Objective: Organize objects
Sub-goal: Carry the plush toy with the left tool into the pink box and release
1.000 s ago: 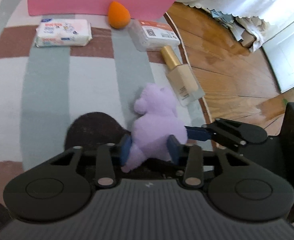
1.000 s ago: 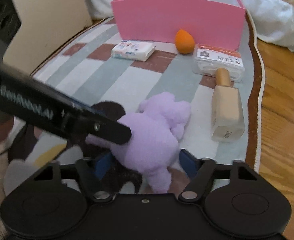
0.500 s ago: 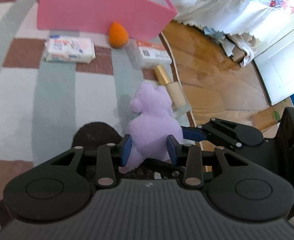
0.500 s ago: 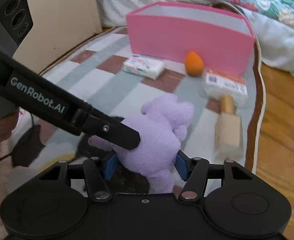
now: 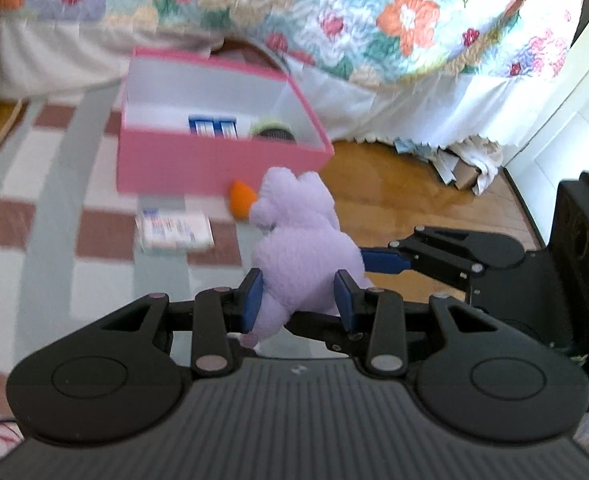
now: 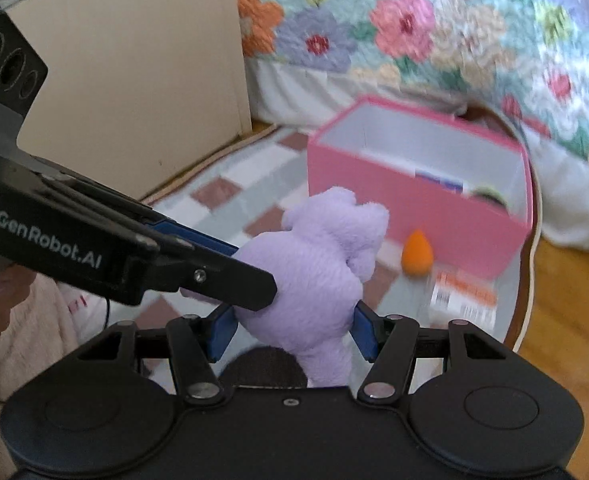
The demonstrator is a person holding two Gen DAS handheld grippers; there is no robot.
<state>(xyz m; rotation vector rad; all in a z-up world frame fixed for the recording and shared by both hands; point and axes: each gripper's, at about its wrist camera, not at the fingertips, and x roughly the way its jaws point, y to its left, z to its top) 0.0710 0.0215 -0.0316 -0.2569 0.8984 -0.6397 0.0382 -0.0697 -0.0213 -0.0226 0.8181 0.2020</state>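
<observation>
Both the left claw (image 5: 297,295) and right claw (image 6: 290,331) pinched the purple plush toy (image 5: 303,248); soft, light and squashy, it looked best gripped around its body.

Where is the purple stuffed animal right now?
The purple stuffed animal is up off the rug, squeezed between the left gripper and right gripper, in front of the pink box near the orange sponge.
</observation>
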